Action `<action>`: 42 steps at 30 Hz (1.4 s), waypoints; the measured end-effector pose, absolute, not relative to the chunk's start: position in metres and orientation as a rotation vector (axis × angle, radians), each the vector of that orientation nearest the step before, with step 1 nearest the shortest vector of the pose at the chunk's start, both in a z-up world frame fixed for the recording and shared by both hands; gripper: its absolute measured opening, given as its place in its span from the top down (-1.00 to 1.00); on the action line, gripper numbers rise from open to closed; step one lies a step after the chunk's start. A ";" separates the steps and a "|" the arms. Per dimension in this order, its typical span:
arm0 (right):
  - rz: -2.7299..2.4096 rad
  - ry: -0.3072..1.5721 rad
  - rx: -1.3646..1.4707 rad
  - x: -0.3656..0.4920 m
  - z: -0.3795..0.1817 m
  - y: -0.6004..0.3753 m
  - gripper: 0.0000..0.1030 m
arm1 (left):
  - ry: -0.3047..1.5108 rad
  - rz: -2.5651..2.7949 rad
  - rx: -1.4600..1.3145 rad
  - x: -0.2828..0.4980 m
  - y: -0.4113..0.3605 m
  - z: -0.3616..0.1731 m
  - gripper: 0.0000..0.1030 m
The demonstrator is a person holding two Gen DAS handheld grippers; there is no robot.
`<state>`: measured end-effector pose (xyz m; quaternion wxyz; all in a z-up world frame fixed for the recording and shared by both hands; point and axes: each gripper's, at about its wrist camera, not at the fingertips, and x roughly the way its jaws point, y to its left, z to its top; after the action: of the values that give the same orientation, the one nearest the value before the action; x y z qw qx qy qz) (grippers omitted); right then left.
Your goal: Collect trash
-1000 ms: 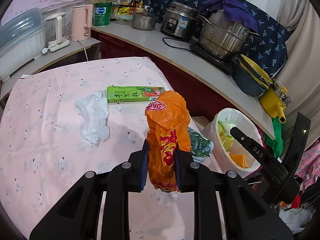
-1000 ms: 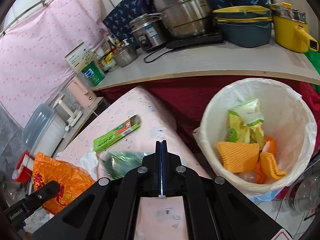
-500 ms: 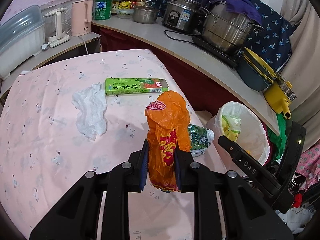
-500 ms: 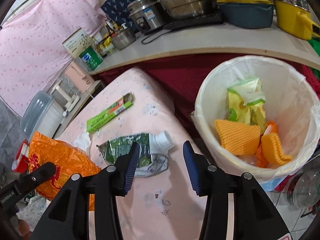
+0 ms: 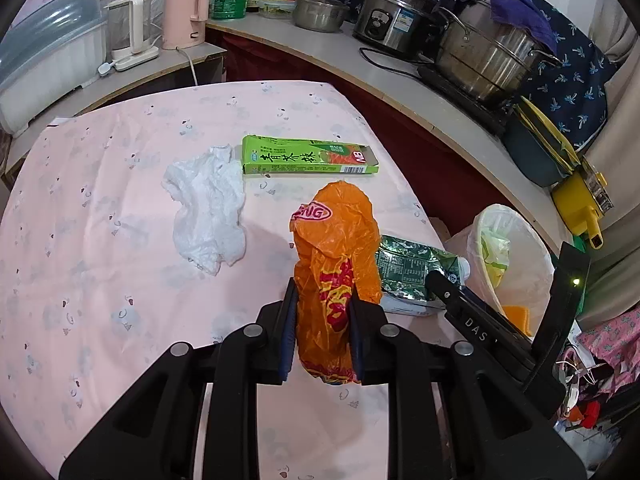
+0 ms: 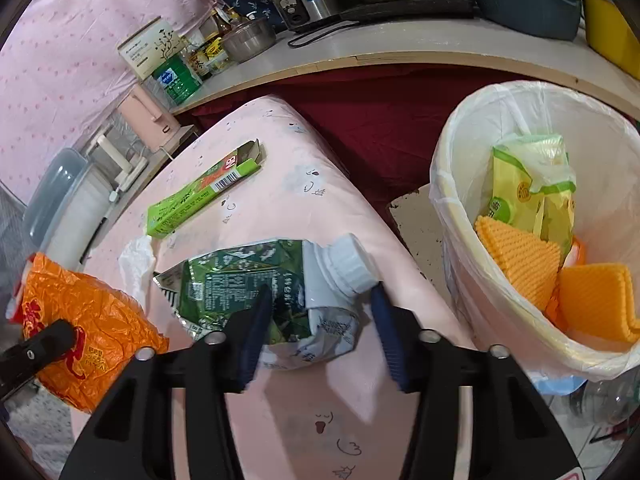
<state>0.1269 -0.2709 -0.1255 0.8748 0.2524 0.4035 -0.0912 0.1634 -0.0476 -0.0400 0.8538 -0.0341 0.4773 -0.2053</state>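
Note:
My left gripper (image 5: 322, 312) is shut on an orange plastic bag (image 5: 340, 248) and holds it above the pink table; the bag also shows in the right wrist view (image 6: 84, 328). My right gripper (image 6: 318, 320) is open, its jaws either side of a crushed green carton with a white cap (image 6: 280, 288) that lies near the table's edge, also seen in the left wrist view (image 5: 412, 268). A crumpled white tissue (image 5: 208, 208) and a long green box (image 5: 308, 156) lie on the table. A white-lined trash bin (image 6: 452, 184) with wrappers inside stands right of the table.
The pink tablecloth (image 5: 100, 280) covers the table. Behind it runs a counter (image 5: 360, 64) with pots, a rice cooker (image 5: 392, 24), a pink kettle (image 5: 186, 12) and jars. A dark red drop lies between table and counter.
My right gripper went from shut to open and moved down around the crushed carton. My left gripper keeps the orange bag and has drifted slightly back from the table's far side.

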 end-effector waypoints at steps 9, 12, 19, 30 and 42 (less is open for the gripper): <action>-0.208 0.767 0.506 0.118 -0.099 -0.273 0.40 | 0.986 -0.448 -0.074 0.163 -0.052 -0.031 0.59; -0.225 0.735 0.510 0.110 -0.087 -0.278 0.40 | 0.967 -0.459 -0.072 0.160 -0.056 -0.022 0.59; -0.309 0.637 0.495 0.083 -0.053 -0.303 0.40 | 0.924 -0.508 -0.044 0.154 -0.082 -0.002 0.59; -0.457 0.554 0.556 0.029 -0.035 -0.371 0.40 | 0.898 -0.626 0.043 0.136 -0.157 0.011 0.59; -0.599 0.516 0.609 -0.021 -0.041 -0.428 0.40 | 0.896 -0.760 0.139 0.118 -0.239 0.004 0.59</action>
<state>-0.0214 -0.4285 -0.0410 0.8779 0.2922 0.2476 -0.2874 0.1180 -0.2386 0.0039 0.8300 0.0656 0.4223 -0.3582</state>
